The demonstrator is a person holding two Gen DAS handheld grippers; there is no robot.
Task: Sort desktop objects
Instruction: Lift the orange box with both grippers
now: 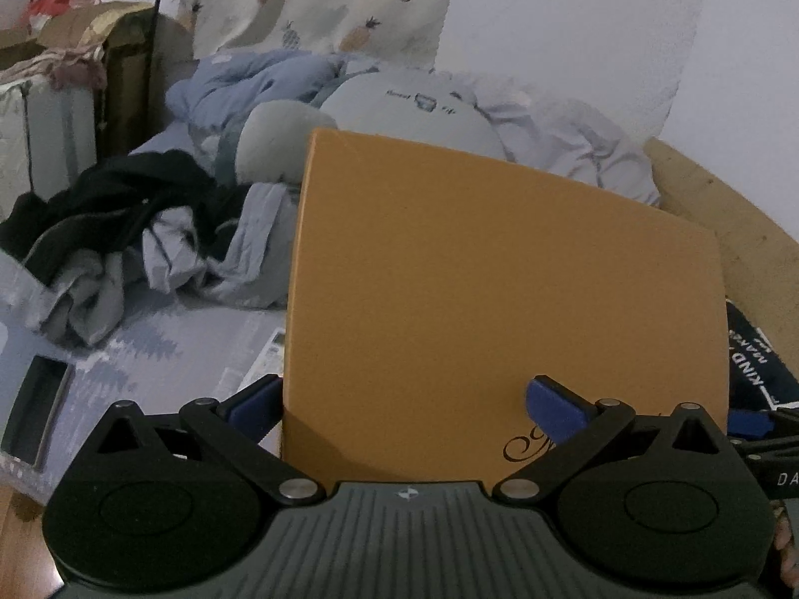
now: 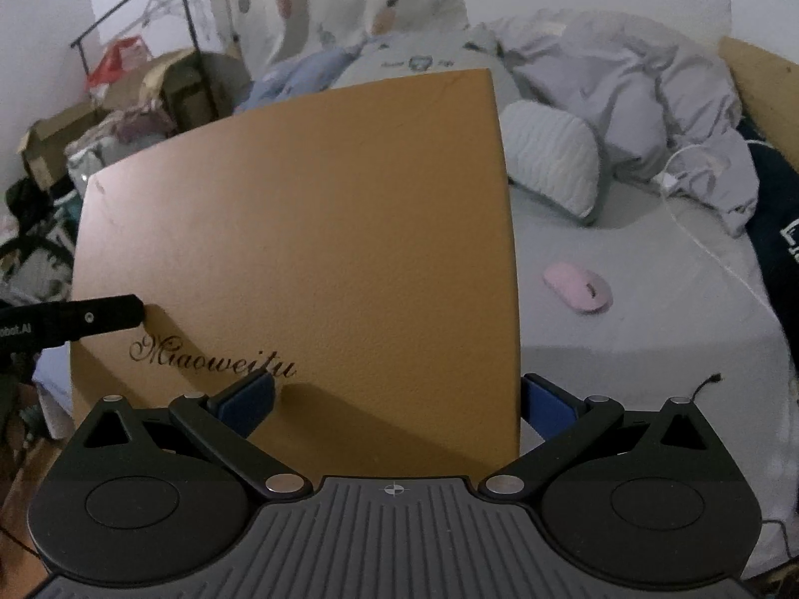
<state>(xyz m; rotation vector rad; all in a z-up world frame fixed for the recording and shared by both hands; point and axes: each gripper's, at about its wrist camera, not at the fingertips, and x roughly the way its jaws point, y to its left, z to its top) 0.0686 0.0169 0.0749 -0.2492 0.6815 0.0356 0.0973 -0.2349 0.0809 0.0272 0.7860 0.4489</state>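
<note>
- You are in the middle of carrying the big orange mat (image 1: 499,299). It is lifted up over the bed (image 2: 649,349), not lying flat on it.
- Your left hand-held gripper (image 1: 407,407) holds the mat's near left corner, with one blue pad on each side of the sheet.
- Your right hand-held gripper (image 2: 399,402) pinches the near right corner the same way, just by the curly writing.
- The mat's long side runs left to right between your two grippers. Its far edge points away from you and tips up, toward the pillows (image 2: 549,169).
- Next, I think you must move both hands together, so the mat does not bend or slip.
- The pink mouse (image 2: 578,287) lies on the bed, apart from the mat, still to sort.
</note>
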